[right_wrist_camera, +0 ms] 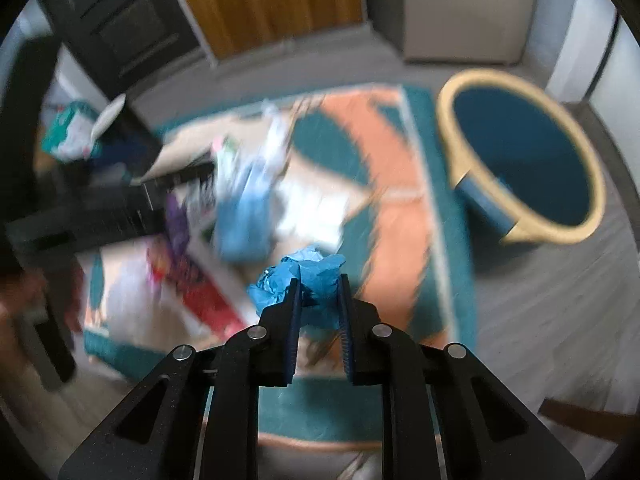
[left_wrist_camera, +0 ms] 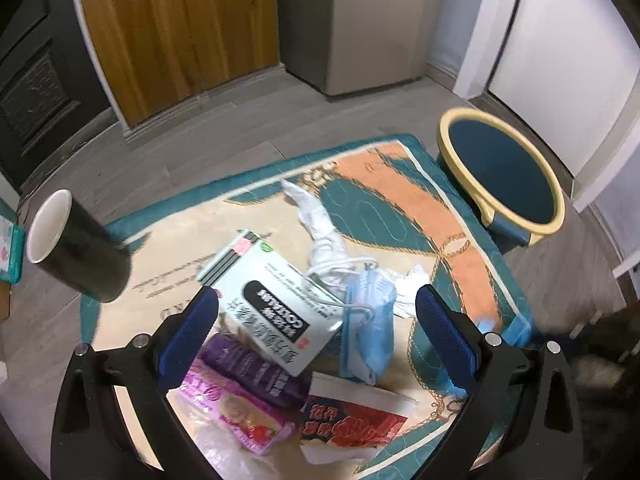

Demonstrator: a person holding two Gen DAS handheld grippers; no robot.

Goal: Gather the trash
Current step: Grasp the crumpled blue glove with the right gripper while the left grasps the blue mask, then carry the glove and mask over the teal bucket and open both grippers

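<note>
A pile of trash lies on a patterned rug [left_wrist_camera: 400, 184]: a white box with a black label [left_wrist_camera: 272, 300], a blue face mask [left_wrist_camera: 372, 320], white tissue [left_wrist_camera: 320, 216], a purple packet [left_wrist_camera: 248, 368], a pink packet [left_wrist_camera: 236, 412] and a red packet [left_wrist_camera: 352, 428]. My left gripper [left_wrist_camera: 316, 296] hangs open just above the pile, its fingers either side of the box and mask. In the right wrist view my right gripper [right_wrist_camera: 320, 280] is shut on a crumpled blue paper ball [right_wrist_camera: 316, 264], over the rug's near part. A blue bin with a yellow rim [left_wrist_camera: 441, 138] [right_wrist_camera: 496, 74] stands off the rug's far right corner.
A black cup with a white inside [left_wrist_camera: 72, 244] lies tilted at the rug's left edge. A green pack [left_wrist_camera: 12, 248] sits on the floor beyond it. A wooden door [left_wrist_camera: 176, 32], a dark cabinet and white walls close the back. Grey floor surrounds the rug.
</note>
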